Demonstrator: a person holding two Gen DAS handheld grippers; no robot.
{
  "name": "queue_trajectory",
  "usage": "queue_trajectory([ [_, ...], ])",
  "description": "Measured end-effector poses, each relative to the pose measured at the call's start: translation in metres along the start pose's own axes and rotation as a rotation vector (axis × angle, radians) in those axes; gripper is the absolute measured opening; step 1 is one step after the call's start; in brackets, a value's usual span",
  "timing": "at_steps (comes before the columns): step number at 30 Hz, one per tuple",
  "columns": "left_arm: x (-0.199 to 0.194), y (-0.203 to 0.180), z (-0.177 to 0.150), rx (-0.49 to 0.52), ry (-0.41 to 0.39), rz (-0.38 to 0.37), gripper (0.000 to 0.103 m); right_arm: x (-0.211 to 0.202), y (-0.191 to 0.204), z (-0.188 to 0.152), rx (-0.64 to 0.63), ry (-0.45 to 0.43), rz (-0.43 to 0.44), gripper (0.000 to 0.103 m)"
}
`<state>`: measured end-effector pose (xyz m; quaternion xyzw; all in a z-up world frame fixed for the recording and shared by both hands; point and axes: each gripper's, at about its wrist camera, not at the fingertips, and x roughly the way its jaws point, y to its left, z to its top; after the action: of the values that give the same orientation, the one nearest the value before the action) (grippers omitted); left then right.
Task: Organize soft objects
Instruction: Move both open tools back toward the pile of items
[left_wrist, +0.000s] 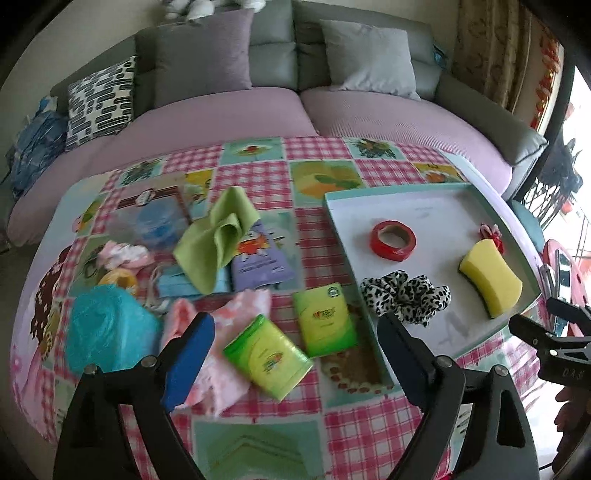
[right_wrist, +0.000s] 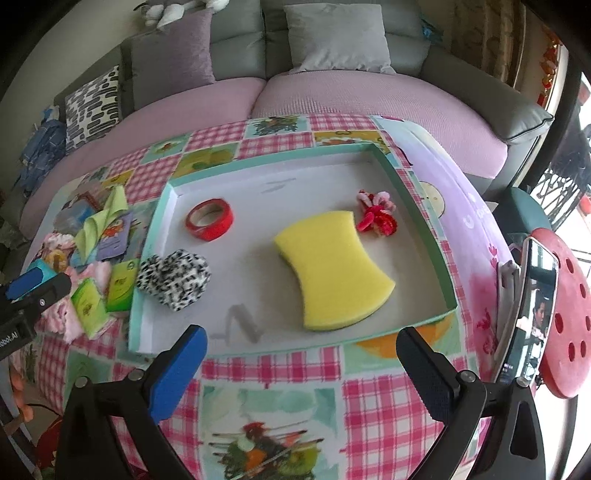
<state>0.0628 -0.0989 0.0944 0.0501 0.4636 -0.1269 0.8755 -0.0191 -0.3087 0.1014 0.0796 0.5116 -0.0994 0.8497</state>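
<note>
Both the left tongs (left_wrist: 295, 354) and right tongs (right_wrist: 301, 365) gape wide, empty. The sponge (right_wrist: 334, 269) and scrunchie (right_wrist: 173, 278) lie inside the tray (right_wrist: 147, 266); next, I'd guess, the tissue packs (left_wrist: 267, 356) just left of it.

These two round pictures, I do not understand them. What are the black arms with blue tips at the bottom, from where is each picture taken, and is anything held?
No robot is here: a person holds a two-finger tool in each hand, with a wide-angle camera on each looking along its fingers. One picture comes from the left hand-held gripper, the other from the right hand-held gripper. Both are open and hold nothing.

On the pink checked tablecloth stands a shallow white tray with a teal rim. In it lie a yellow curved sponge, a red tape roll and a small red-and-pink fluffy thing. A black-and-white spotted fabric scrunchie lies over its edge. Beside it lie two green tissue packs, a light green cloth and more soft things.
</note>
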Motion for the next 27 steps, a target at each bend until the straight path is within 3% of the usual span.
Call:
queue_trajectory([
  [21, -0.047, 0.104, -0.027, -0.183, -0.068, 0.083, 0.09, -0.022, 0.098, -0.003, -0.123, -0.005, 0.137, 0.103],
  [27, -0.046, 0.128, -0.035, -0.233, -0.036, 0.093, 0.09, -0.017, 0.137, -0.001, -0.183, 0.009, 0.191, 0.103],
])
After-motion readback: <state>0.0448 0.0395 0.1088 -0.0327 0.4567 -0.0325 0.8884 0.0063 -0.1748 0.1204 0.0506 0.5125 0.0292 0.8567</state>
